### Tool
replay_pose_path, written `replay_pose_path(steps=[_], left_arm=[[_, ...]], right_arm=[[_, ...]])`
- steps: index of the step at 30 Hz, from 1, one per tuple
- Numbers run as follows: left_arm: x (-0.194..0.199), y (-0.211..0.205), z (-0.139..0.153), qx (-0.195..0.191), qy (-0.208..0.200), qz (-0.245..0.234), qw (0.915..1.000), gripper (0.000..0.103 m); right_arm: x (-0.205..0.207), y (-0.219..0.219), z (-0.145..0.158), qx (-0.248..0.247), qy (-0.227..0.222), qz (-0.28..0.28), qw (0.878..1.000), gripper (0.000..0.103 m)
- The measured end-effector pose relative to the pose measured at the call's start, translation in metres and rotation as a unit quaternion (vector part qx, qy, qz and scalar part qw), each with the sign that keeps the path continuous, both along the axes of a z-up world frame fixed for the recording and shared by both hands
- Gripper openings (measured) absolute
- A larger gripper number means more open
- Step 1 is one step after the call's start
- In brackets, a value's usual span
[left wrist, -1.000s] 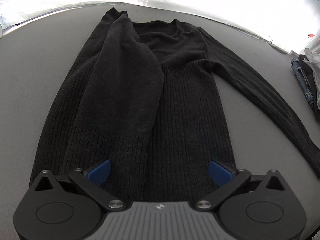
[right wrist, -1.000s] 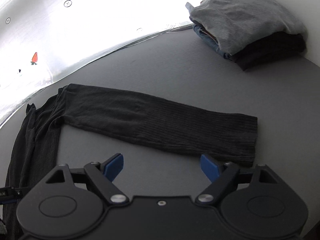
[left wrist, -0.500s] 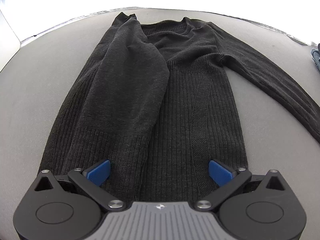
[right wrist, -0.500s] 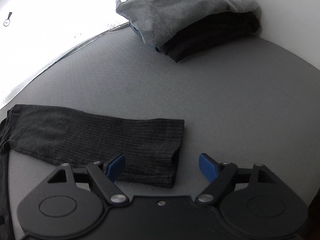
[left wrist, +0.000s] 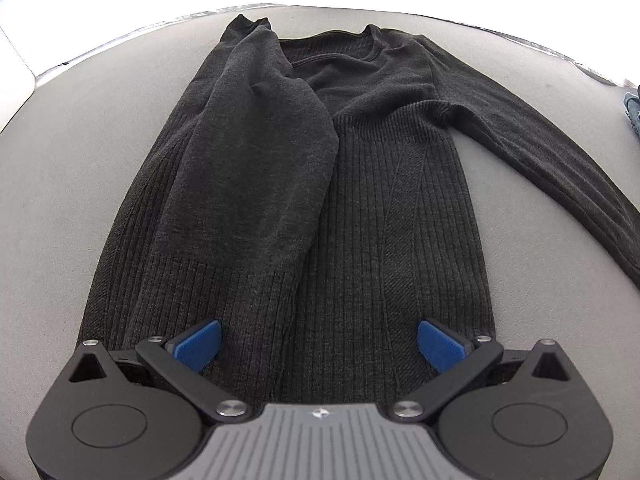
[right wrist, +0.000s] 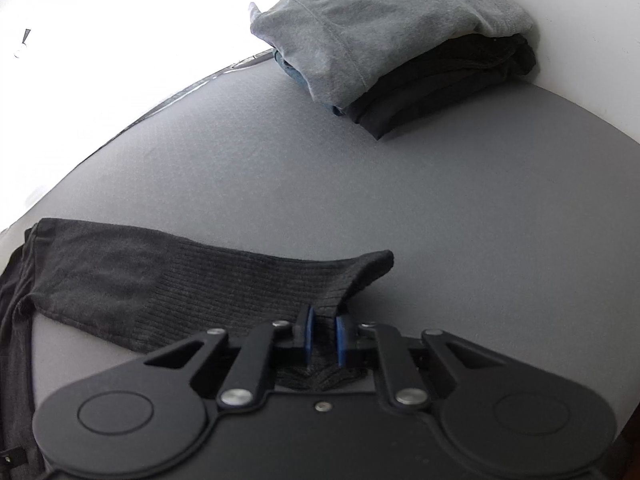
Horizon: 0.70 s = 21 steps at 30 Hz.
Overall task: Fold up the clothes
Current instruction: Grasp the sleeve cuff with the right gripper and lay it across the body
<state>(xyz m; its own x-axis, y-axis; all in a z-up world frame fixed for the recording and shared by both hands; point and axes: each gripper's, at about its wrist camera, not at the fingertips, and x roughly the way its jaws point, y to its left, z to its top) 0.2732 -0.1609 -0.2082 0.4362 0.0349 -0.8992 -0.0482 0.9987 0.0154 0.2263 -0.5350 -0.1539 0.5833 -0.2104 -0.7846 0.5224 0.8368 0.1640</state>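
Sweater (left wrist: pixel 320 200) lay flat on bench (right wrist: pixel 400 180); right tool (right wrist: pixel 322 334) was closing, pinching the sleeve cuff (right wrist: pixel 352 276); left tool (left wrist: pixel 318 344) stood wide apart, empty.

Dark ribbed sweater (left wrist: pixel 400 200) flat on grey surface (left wrist: pixel 80 160), one sleeve (left wrist: pixel 256 152) folded across, left gripper (left wrist: pixel 318 344) fingers (left wrist: pixel 198 342) spread

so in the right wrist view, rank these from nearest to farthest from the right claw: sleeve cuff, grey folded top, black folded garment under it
1. Sleeve cuff: between the right claw's closing jaws, bottom centre.
2. Black folded garment: at the bottom of the stack, far right of the table.
3. Grey folded top: lying on that stack, its bulk a little farther back.
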Motion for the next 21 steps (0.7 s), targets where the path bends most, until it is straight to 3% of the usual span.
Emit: replay_pose_path(steps=[2, 5, 9, 13, 17, 19, 21], left_arm=[[0.0, 0.007, 0.004, -0.026, 0.003, -0.008, 0.9996, 0.103], [-0.011, 0.037, 0.023, -0.105, -0.022, 0.005, 0.9942, 0.103], [-0.023, 0.088, 0.05, -0.184, -0.062, 0.031, 0.9804, 0.103], [-0.021, 0.139, 0.071, -0.256, -0.093, 0.052, 0.9607, 0.103], [-0.002, 0.176, 0.08, -0.309, -0.086, 0.036, 0.9466, 0.103], [0.01, 0.19, 0.075, -0.319, -0.072, 0.034, 0.9445, 0.103], [0.021, 0.199, 0.063, -0.344, -0.044, 0.029, 0.9376, 0.103]], right_arm=[[0.006, 0.006, 0.008, 0.02, -0.016, 0.004, 1.0, 0.011], [0.021, 0.026, 0.026, 0.062, -0.054, 0.024, 0.996, 0.011], [0.056, 0.08, 0.054, 0.063, -0.084, 0.092, 0.99, 0.01], [0.087, 0.164, 0.067, 0.068, -0.109, 0.187, 0.974, 0.01], [0.096, 0.268, 0.066, 0.132, -0.106, 0.304, 0.938, 0.01], [0.09, 0.32, 0.054, 0.18, -0.082, 0.359, 0.912, 0.01], [0.081, 0.36, 0.043, 0.193, -0.053, 0.411, 0.89, 0.01]])
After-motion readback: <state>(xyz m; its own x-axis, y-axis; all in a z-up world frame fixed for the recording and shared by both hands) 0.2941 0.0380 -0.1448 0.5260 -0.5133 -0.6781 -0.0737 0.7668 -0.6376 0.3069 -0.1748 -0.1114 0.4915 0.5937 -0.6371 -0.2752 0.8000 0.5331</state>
